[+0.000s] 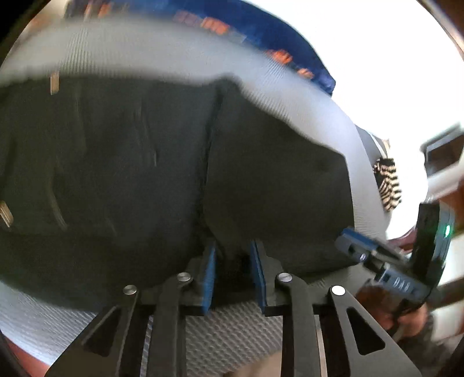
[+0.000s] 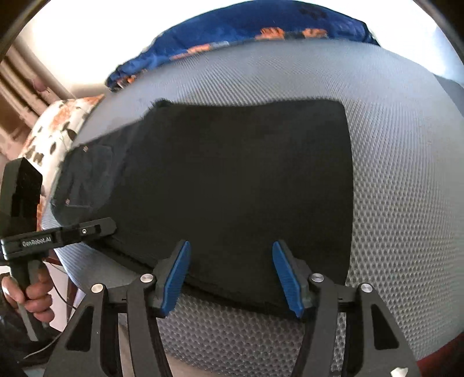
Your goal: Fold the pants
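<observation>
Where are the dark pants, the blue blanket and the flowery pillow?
dark pants (image 2: 232, 179): right wrist view, middle of the folded cloth.
blue blanket (image 2: 232, 26): right wrist view, its top fold.
flowery pillow (image 2: 55, 130): right wrist view, its front face.

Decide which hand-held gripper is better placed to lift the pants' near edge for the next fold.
Probably the left hand-held gripper: a bunched fold of the dark pants sits between its narrow jaws. The right hand-held gripper gapes wide over flat cloth, gripping nothing.

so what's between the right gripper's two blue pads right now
In the right wrist view, the near edge of the dark pants lies between the open right gripper pads, on the grey mesh mattress; the pads do not press it.
</observation>
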A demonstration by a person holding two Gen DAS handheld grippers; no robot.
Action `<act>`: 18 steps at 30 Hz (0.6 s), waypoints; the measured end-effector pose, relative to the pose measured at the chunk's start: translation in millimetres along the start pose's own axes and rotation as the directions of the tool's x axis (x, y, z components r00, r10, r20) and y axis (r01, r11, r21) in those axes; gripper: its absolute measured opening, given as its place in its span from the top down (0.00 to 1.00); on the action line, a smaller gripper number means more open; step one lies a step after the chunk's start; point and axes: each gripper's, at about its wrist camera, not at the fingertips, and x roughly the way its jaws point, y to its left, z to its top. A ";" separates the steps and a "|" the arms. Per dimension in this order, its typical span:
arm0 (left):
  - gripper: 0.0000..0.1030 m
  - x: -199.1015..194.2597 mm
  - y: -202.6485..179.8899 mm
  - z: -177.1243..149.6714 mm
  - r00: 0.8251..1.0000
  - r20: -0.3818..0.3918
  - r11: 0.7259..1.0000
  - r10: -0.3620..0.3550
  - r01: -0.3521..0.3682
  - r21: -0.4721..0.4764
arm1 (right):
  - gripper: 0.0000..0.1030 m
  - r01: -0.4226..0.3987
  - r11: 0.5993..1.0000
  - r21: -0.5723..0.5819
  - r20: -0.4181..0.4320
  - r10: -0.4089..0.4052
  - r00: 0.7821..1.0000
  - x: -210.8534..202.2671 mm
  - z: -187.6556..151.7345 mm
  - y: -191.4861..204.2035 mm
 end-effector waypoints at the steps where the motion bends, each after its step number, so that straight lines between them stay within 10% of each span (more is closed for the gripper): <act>1: 0.68 -4.0 -4.3 3.9 0.999 0.031 0.999 0.023 -0.024 0.031 | 0.47 0.008 1.000 -0.004 0.015 -0.008 1.000 -2.3 3.5 -0.9; 8: 0.56 16.6 -40.1 49.7 0.987 0.142 0.973 0.073 -0.102 0.208 | 0.55 0.194 0.978 -0.074 0.085 -0.188 0.979 9.5 47.1 -9.0; 18: 0.56 84.9 -42.8 93.4 0.997 0.032 0.959 0.074 -0.080 0.272 | 0.56 0.262 0.957 -0.122 0.063 -0.256 0.965 41.4 77.3 -22.4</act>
